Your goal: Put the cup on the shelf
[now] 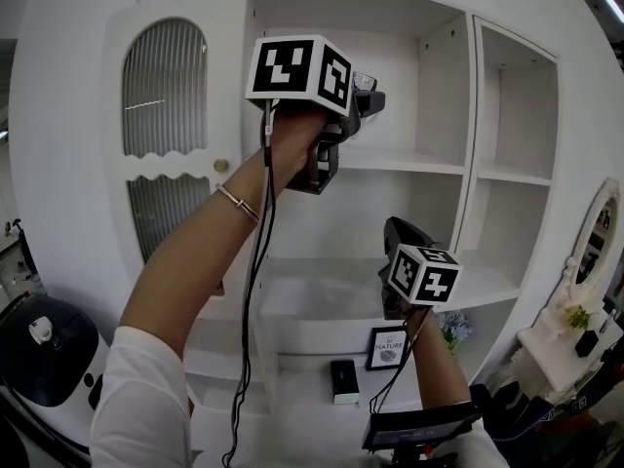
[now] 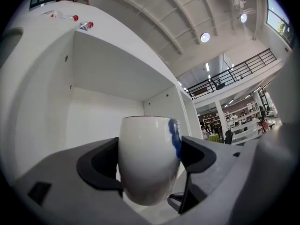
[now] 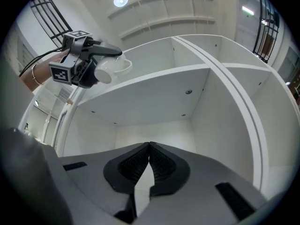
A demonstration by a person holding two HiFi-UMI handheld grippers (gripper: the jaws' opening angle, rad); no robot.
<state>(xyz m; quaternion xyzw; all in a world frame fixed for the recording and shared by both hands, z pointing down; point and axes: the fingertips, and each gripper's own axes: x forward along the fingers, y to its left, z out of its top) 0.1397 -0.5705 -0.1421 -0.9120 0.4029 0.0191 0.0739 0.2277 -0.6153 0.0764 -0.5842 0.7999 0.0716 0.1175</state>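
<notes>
Gripping the white cup point(image 2: 149, 158) from both sides, your left gripper point(image 1: 366, 96) has its jaws clamped on the cup's body. A blue mark shows on the cup's right side.

— Agreed. You hold it high, at the front of the white shelf unit's point(image 1: 468, 96) upper middle compartment. From your right gripper's view the cup sits just above the front edge of the shelf board point(image 3: 154, 76). I cannot tell whether its base touches the board.

— And your right gripper point(image 3: 149, 161)?

— Its jaws are pressed together with nothing between them. You hold it lower and nearer to you, pointing up into the compartment beneath.

— Below that, a framed print point(image 1: 388, 347) stands on a low shelf, with a black box point(image 1: 343, 380) just left of it. The ribbed-glass door point(image 1: 164, 115) is on the far left.
</notes>
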